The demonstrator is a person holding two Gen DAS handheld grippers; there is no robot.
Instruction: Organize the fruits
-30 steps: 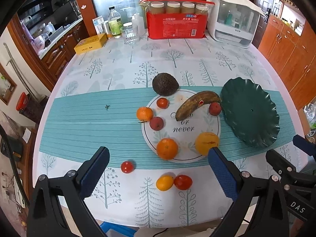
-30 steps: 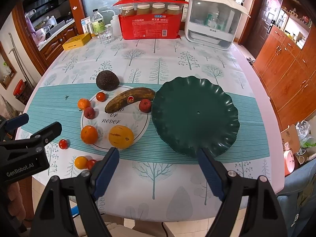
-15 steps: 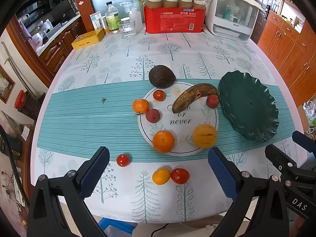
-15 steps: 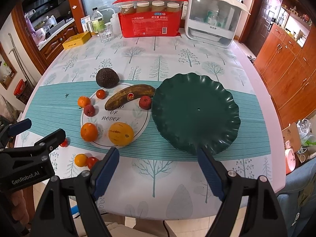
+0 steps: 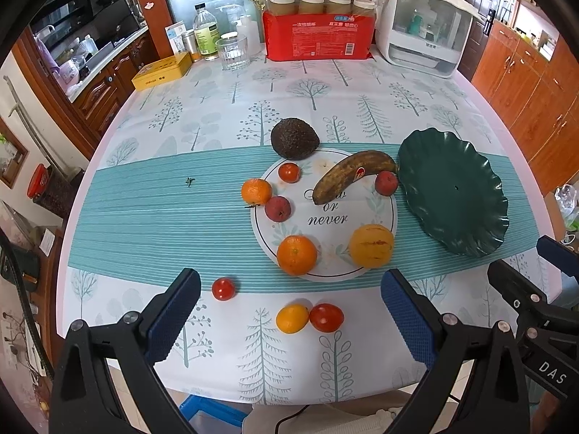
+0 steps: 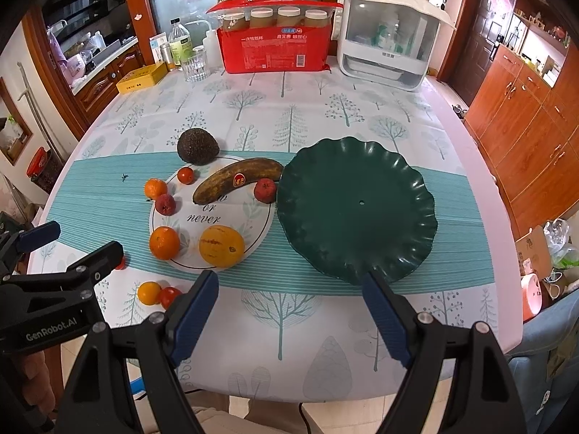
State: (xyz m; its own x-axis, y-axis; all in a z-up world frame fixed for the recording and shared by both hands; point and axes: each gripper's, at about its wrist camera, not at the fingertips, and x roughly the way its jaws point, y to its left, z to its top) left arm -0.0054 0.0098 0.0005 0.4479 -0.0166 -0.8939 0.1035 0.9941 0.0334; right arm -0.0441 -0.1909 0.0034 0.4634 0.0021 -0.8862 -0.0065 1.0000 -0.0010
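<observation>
The left gripper (image 5: 289, 311) hangs released and empty at the near edge of the table (image 5: 224, 115); between its jaws lie a small yellow-orange citrus (image 5: 292, 318) touching a red tomato (image 5: 326, 317), with another red cherry tomato (image 5: 223, 288) just inside the left jaw. Beyond the jaws, the white round printed plate (image 5: 325, 217) carries a browned banana (image 5: 353, 174), an orange (image 5: 296, 255) and a yellow striped melon (image 5: 371, 245). The right gripper (image 6: 289, 313) is likewise released, empty; the dark green scalloped plate (image 6: 356, 206) sits bare just beyond its right jaw.
</observation>
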